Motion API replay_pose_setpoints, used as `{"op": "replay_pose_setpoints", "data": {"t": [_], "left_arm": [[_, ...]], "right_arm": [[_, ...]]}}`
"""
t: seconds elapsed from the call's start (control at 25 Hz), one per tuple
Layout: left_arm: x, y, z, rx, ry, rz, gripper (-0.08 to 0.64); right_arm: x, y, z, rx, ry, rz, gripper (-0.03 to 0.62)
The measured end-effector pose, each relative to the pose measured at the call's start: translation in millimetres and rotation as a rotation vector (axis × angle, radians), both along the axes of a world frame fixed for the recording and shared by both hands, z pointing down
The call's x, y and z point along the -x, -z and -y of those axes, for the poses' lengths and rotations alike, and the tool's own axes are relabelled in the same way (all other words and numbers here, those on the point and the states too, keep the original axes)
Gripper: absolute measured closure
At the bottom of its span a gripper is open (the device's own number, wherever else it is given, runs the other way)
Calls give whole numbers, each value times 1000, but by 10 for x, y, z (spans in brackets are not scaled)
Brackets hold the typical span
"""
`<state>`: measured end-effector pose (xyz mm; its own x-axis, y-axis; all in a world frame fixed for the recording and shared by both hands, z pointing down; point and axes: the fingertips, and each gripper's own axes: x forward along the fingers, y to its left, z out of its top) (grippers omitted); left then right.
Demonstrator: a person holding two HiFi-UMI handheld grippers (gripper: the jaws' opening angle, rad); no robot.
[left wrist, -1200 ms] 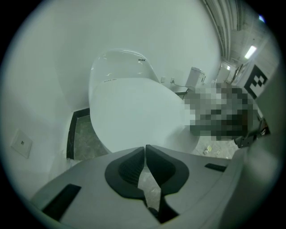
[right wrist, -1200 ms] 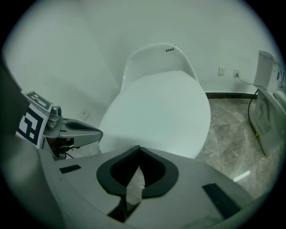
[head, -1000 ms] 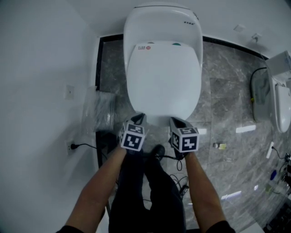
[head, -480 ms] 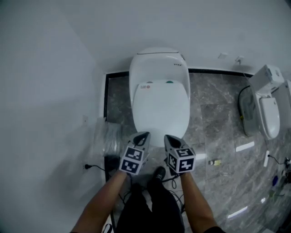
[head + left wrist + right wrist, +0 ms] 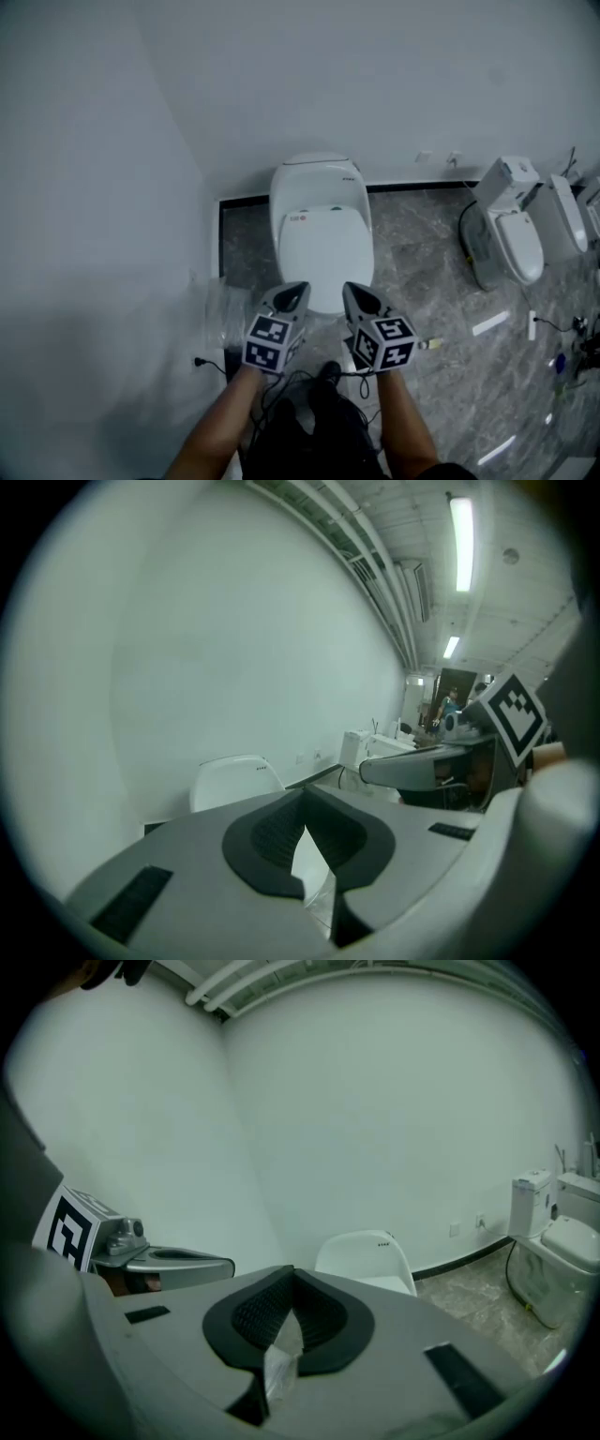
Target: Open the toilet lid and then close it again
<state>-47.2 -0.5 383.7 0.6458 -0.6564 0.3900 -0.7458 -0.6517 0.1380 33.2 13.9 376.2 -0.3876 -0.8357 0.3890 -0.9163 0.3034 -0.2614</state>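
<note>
head view, looking steeply down. item one: a plain white wall [image 5: 375, 84] fills the upper half of the frame and runs down its left side. item two: a grey marbled floor [image 5: 422, 234] takes the centre and lower right. item three: the toilet [image 5: 317, 183] stands at frame centre, backed against the wall. its lid [image 5: 323, 253] lies flat down, closed. item four: a second toilet [image 5: 511, 230] stands near the right edge, well apart from the first. item five: the person's bare forearms [image 5: 220, 427] enter from the bottom edge. item six: a clear plastic bag [image 5: 223, 305] lies on the floor just left of the toilet.

item seven: the left tongs [image 5: 296, 292] and right tongs [image 5: 354, 294] are held side by side, overlapping the front edge of the lid in the frame. each carries a marker cube [image 5: 267, 342] at its rear.

left gripper view: the jaws are clenched tip to tip with nothing between them. the toilet shows beyond them, left of centre, clear of the tongs.

right gripper view: the jaws are likewise clenched and empty, with the toilet beyond them, just right of centre, lid down.

item eight, head view: a dark cable [image 5: 211, 364] with a plug runs along the floor at lower left. item nine: a short white strip [image 5: 490, 325] lies on the floor at lower right.
</note>
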Motion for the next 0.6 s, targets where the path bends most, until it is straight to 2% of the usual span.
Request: {"op": "replay_pose_setpoints", "data": {"t": [0.24,0.44,0.6], "left_arm": [[236,662,-380,-81,-55,-56,554],[398,1246,-661,-141,-72,-181,554],[486,1542,-968,-209,-80,-164,554]], "right_arm": [[221,805,-406,-140,-33,7,583],[432,1354,-708,-243,-26,10,583],[583,1609,-1032,-296,1,8,584]]}}
